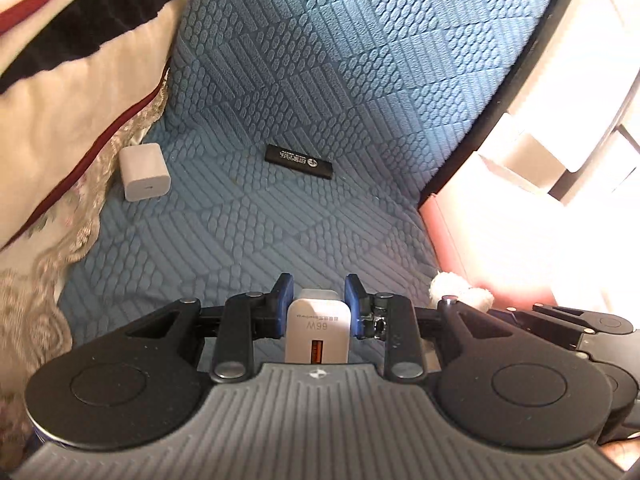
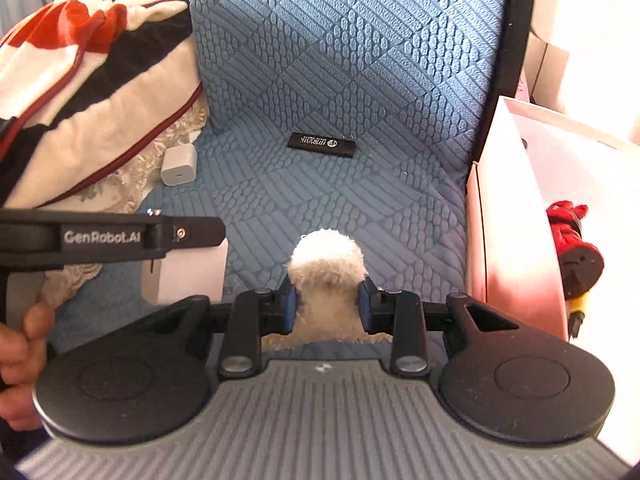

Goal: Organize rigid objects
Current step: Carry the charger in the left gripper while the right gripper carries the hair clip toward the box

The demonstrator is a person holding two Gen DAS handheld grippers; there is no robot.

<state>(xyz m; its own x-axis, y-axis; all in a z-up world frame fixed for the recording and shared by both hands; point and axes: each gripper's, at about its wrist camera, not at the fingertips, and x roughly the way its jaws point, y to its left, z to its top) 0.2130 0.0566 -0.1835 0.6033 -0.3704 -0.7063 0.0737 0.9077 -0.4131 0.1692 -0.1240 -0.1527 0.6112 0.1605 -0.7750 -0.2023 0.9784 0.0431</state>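
Observation:
My left gripper [image 1: 319, 284] is shut on a white charger block [image 1: 318, 326] printed "66W", held over the blue quilted cover [image 1: 320, 80]. My right gripper [image 2: 327, 288] is shut on a fluffy white plush piece [image 2: 326, 258]. That plush also shows at the right edge of the left wrist view [image 1: 460, 290]. On the cover lie a small white cube charger [image 1: 144, 172] [image 2: 179, 166] beside the bedding, and a flat black stick with white print [image 1: 299, 156] [image 2: 321, 145] further back. The left gripper [image 2: 120, 236] with its white block crosses the right wrist view at the left, a hand [image 2: 24, 344] behind it.
Folded bedding in cream, black and red [image 1: 72, 60] [image 2: 88, 72] is piled along the left with a lace edge. A pink-walled box [image 2: 516, 220] [image 1: 452, 232] stands at the right, holding a red and black object [image 2: 572, 236]. The cover's dark edge [image 2: 504, 60] runs beside the box.

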